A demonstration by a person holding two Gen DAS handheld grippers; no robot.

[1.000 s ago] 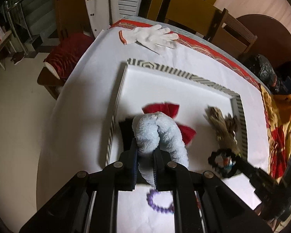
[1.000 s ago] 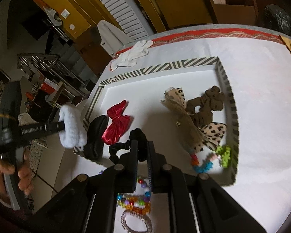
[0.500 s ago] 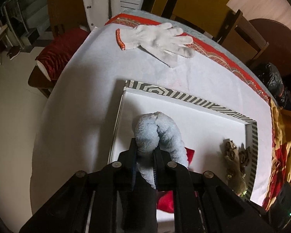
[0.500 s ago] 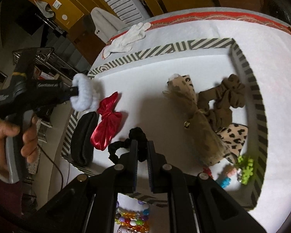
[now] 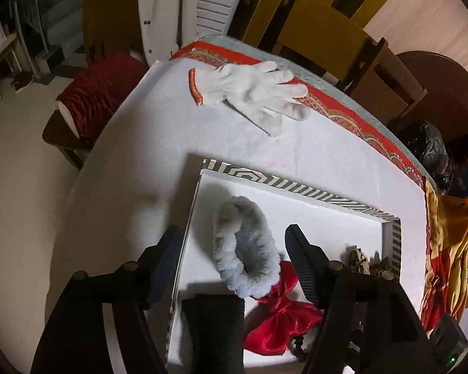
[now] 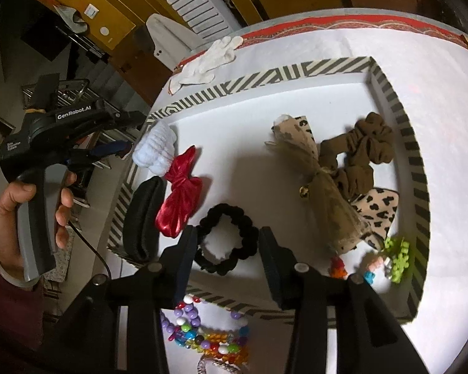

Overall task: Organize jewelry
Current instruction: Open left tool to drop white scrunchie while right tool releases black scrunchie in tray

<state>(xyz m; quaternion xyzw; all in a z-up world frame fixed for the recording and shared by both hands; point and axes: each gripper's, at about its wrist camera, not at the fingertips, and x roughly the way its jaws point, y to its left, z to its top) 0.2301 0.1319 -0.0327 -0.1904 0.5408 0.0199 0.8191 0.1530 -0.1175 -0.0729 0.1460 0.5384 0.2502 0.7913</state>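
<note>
A shallow striped-rim tray point(image 6: 296, 76) point(image 5: 296, 187) lies on the white table. My left gripper point(image 5: 234, 249) is open above the tray's left end, with the fluffy pale-blue scrunchie point(image 5: 243, 249) point(image 6: 156, 149) lying free below it. My right gripper point(image 6: 227, 249) is open around a black scrunchie point(image 6: 224, 237) that lies in the tray's near side. A red bow point(image 6: 181, 199) point(image 5: 280, 324) and a black band point(image 6: 143, 218) point(image 5: 215, 327) lie at the tray's left end.
Brown scrunchie point(image 6: 358, 155), tulle bow with bell point(image 6: 321, 180), leopard bow point(image 6: 374, 212) and small green and coloured clips point(image 6: 396, 255) lie in the tray's right half. Coloured bead bracelets point(image 6: 202, 336) lie on the table before the tray. A white glove point(image 5: 252, 90) lies at the far edge.
Both grippers opened. The left one let go of the pale-blue scrunchie in the tray's left end. The right one let go of the black scrunchie in the tray's near side.
</note>
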